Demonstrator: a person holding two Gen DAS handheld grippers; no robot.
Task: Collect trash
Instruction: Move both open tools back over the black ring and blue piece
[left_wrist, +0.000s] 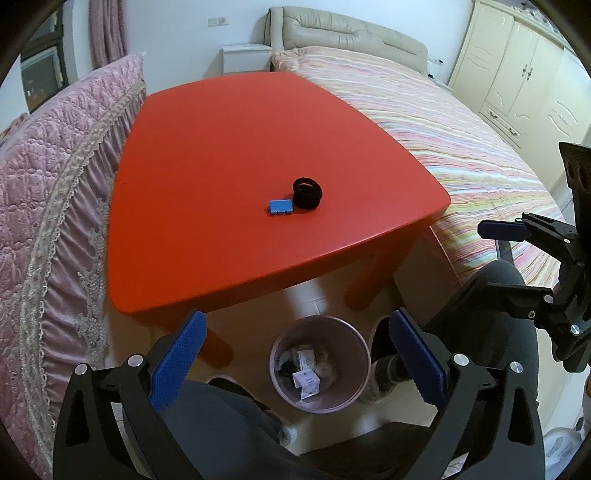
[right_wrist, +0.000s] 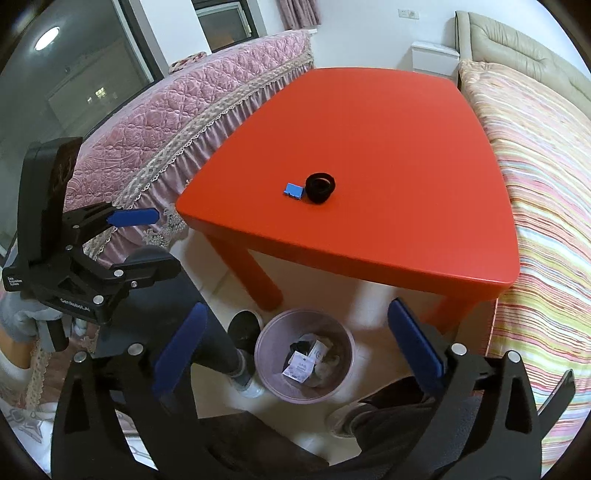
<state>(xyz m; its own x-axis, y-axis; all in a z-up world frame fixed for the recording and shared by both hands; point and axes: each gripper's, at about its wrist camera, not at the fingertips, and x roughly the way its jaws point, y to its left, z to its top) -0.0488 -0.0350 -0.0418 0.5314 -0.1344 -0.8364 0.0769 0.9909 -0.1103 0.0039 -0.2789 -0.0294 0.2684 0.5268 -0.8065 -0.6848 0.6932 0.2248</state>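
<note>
Both tools (left_wrist: 295, 354) (right_wrist: 295, 350) wide, empty, over trash bin (left_wrist: 284, 391) w/ paper scraps; red table (left_wrist: 229, 158) behind.

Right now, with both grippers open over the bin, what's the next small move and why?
Probably lift the right gripper toward the blue block on the red table. Both grippers' fingers are empty, the bin already holds scraps, and only the block and the black ring remain on the table.

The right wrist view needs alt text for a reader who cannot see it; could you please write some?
Both fingers of the open right gripper frame a pink waste bin on the floor holding paper scraps. Beyond it, a red table carries a small blue block touching a black ring; the left gripper shows at the left edge.
</note>
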